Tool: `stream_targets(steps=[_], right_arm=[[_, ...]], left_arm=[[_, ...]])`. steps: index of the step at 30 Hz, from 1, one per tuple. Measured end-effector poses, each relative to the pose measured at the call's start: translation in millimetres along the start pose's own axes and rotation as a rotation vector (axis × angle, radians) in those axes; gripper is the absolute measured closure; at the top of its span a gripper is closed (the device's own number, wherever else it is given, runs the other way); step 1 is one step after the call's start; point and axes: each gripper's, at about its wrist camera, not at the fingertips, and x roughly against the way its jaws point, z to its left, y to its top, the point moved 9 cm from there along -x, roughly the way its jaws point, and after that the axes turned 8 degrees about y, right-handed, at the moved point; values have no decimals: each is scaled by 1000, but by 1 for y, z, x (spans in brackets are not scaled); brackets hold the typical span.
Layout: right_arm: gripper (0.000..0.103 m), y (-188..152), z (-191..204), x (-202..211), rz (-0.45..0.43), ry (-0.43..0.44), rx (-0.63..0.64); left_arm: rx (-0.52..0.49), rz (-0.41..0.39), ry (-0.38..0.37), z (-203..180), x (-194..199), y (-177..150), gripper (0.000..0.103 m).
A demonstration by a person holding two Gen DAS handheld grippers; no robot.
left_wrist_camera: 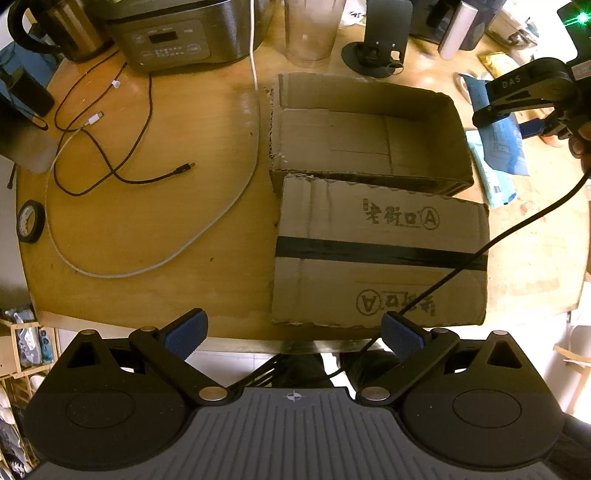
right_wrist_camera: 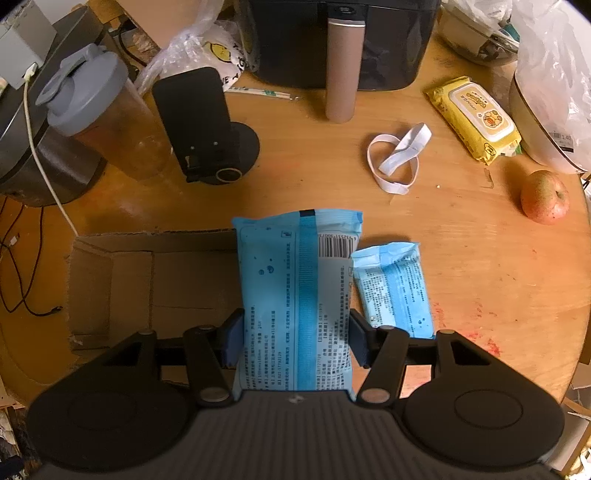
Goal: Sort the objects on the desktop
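Note:
My right gripper (right_wrist_camera: 295,341) is shut on a blue wet-wipe pack (right_wrist_camera: 295,288) and holds it above the right edge of the open cardboard box (right_wrist_camera: 122,280). A second, smaller blue pack (right_wrist_camera: 395,288) lies on the table just right of it. In the left wrist view the box (left_wrist_camera: 369,136) sits mid-table with its flap (left_wrist_camera: 376,258) folded toward me. The right gripper (left_wrist_camera: 532,110) hovers at the box's right side, over the blue packs (left_wrist_camera: 498,155). My left gripper (left_wrist_camera: 293,336) is open and empty over the table's near edge.
Left of the box lie a dark cable (left_wrist_camera: 110,162), a white cable (left_wrist_camera: 147,258) and a tape roll (left_wrist_camera: 31,221). Behind stand a cooker (left_wrist_camera: 177,33), a cup (right_wrist_camera: 110,122), a phone stand (right_wrist_camera: 203,125) and a flask (right_wrist_camera: 341,70). A white band (right_wrist_camera: 399,158), a yellow wipes pack (right_wrist_camera: 476,118) and an apple (right_wrist_camera: 545,197) lie at right.

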Motion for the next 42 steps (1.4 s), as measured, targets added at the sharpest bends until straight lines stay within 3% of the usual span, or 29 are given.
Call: stream_targets(steps=[42], right_arm=[[48,3,59,-12,2,28,22]], left_arm=[[42,9,-1,38,-6,-5,0]])
